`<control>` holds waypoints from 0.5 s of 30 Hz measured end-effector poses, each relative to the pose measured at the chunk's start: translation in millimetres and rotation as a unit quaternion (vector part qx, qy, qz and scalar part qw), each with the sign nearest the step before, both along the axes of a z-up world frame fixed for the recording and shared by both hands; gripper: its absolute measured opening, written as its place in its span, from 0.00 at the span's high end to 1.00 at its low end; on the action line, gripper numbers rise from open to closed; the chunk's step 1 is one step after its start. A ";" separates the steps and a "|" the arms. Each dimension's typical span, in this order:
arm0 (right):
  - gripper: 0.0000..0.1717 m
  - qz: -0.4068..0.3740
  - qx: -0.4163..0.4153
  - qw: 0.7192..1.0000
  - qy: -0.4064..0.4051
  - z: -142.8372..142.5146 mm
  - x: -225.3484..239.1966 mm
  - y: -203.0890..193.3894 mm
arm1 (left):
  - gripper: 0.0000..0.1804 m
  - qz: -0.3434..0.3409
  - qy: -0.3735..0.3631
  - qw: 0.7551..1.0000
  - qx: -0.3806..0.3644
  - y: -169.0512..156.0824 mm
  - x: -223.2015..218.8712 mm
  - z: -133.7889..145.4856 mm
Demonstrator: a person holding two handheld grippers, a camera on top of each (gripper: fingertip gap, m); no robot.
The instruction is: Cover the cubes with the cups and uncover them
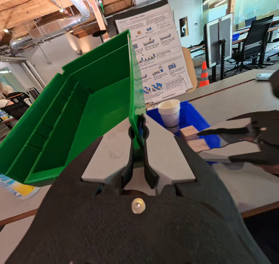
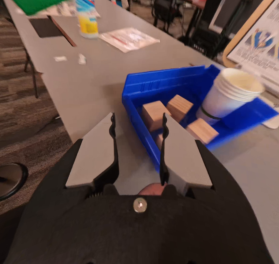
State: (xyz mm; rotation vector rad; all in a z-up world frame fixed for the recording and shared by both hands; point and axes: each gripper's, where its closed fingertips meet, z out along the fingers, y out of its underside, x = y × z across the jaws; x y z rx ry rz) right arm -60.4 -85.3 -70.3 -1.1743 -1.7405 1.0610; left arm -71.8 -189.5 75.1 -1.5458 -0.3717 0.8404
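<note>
The left gripper (image 1: pixel 138 125) pinches the wall of a green bin (image 1: pixel 93 113), both pads pressed on it, holding the bin tilted above the grey table (image 1: pixel 226 105). The right gripper (image 2: pixel 138 120) hangs with jaws spread and bare over the near wall of a blue bin (image 2: pixel 158 81) standing on the table. Inside the blue bin lie wooden cubes (image 2: pixel 154 114) and, at its far end, a stack of white cups (image 2: pixel 226 99). An instruction sheet (image 1: pixel 155 48) stands behind.
</note>
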 end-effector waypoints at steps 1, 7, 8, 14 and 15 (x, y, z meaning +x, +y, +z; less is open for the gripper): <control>0.67 0.006 0.000 1.000 0.021 8.3 15.4 6.1 | 0.99 -0.009 0.011 1.000 -0.002 6.2 9.0 1.7; 0.64 -0.062 -0.054 0.993 0.083 35.8 105.9 117.8 | 0.98 -0.180 0.043 0.983 0.015 116.4 104.7 1.4; 0.64 -0.084 -0.057 0.990 0.098 40.3 122.8 143.4 | 0.98 -0.221 0.038 0.975 0.010 142.9 125.8 -5.9; 0.68 -0.252 -0.064 0.962 0.082 14.5 216.3 298.9 | 0.98 -0.378 -0.040 0.924 -0.049 293.1 218.7 -99.8; 0.68 -0.267 -0.074 0.959 0.061 2.3 228.2 314.8 | 0.98 -0.382 -0.055 0.920 -0.063 314.5 226.1 -121.0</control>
